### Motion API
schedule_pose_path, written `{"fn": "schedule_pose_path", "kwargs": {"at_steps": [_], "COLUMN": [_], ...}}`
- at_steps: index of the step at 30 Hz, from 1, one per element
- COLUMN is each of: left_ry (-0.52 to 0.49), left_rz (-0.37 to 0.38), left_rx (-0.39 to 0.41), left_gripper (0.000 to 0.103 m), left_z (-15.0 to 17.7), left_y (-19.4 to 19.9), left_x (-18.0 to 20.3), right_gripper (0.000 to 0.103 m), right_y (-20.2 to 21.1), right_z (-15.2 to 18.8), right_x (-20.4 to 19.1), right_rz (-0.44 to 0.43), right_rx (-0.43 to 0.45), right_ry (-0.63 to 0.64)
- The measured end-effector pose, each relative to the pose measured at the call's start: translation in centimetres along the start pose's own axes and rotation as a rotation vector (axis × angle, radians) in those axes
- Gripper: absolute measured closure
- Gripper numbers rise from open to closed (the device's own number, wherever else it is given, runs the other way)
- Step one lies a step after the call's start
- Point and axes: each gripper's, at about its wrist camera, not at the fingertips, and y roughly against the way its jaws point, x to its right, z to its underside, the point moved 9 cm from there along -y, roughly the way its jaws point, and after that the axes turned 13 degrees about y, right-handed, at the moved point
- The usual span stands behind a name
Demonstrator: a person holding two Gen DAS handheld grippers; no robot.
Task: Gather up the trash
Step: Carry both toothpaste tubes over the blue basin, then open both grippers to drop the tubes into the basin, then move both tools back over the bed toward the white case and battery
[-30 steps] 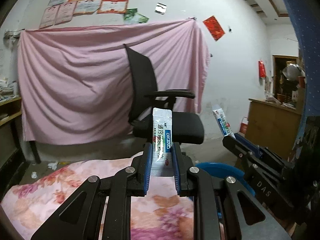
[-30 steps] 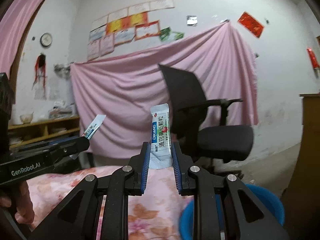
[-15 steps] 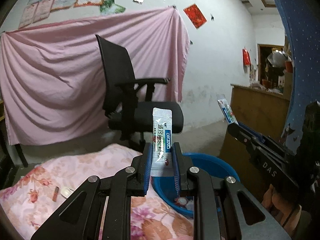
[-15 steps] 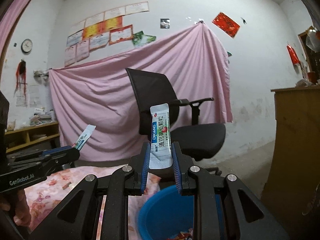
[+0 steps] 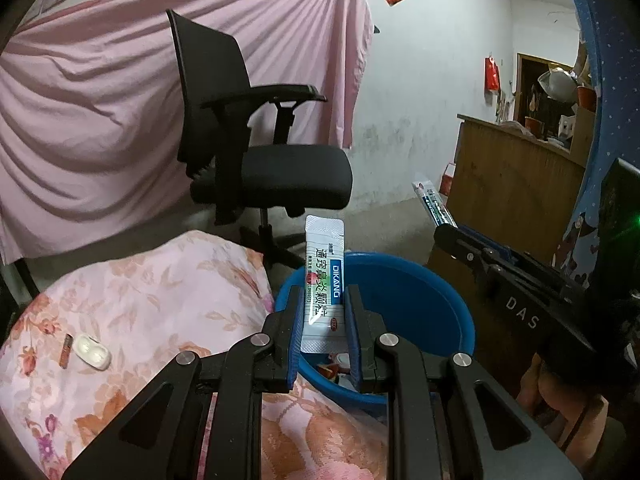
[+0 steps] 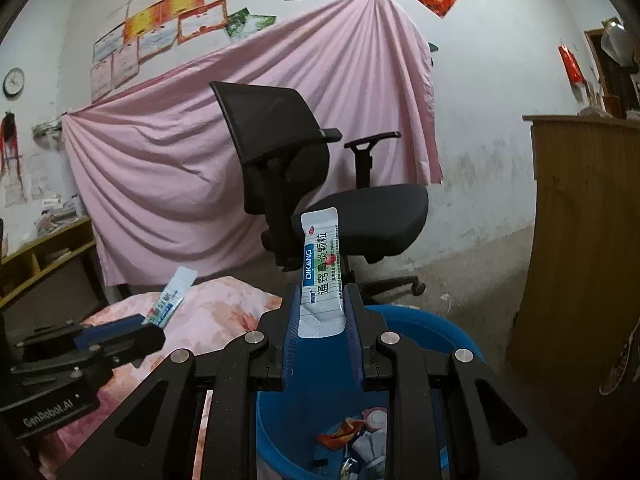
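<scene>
Over the basin's rim: both sachets stood upright.
Left gripper (image 5: 323,320): clamped on a sachet (image 5: 323,280).
Right gripper (image 6: 322,316): gripped its sachet (image 6: 322,276), nearer above basin (image 6: 452,332).

Two identical trash sachets, white and silver with a blue "DIKANG" band and green print. One sachet (image 5: 322,280) stands upright, its lower end clamped in jaws, above the near rim of the blue basin (image 5: 420,292). The other sachet (image 6: 322,276) leans slightly right, likewise clamped, over the same basin, which holds mixed scraps (image 6: 360,436).
</scene>
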Motion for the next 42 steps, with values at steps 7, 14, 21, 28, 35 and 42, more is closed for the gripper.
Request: {"fn": "schedule_pose_path", "kwargs": {"at_steps": [7, 14, 21, 28, 35, 42], "left_ry": [0.034, 0.116, 0.188, 0.216, 0.207, 0.226], "left_rz": [0.006, 0.044, 0.037, 0.027, -0.018, -0.066], "left_rx": [-0.059, -0.119, -0.176, -0.16, -0.105, -0.006], "left_gripper": [0.086, 0.086, 0.081, 0.069, 0.06, 0.048], "left_z": [0.8, 1.2, 1.9, 1.8, 1.3, -0.1], "left_y": [-1.4, -2.5, -3.4, -2.5, -0.8, 2.6], "left_x": [0.1, 0.1, -0.9, -1.9, -3.2, -6.0], "right_gripper": [0.083, 0.082, 0.082, 0.079, 0.071, 0.054], "right_y": [-0.4, -0.5, -0.6, -0.7, -0.7, -0.4], "right_z": [0.7, 1.0, 1.2, 1.2, 0.8, -0.6], "right_x": [1.0, 1.7, 2.2, 2.4, 2.0, 0.8], "right_rz": [-0.007, -0.001, 0.006, 0.009, 0.009, 0.013], "right_rx": [-0.035, -0.053, -0.065, -0.068, -0.063, -0.031], "right_ry": [-0.037, -0.06, -0.07, -0.074, -0.059, -0.049]}}
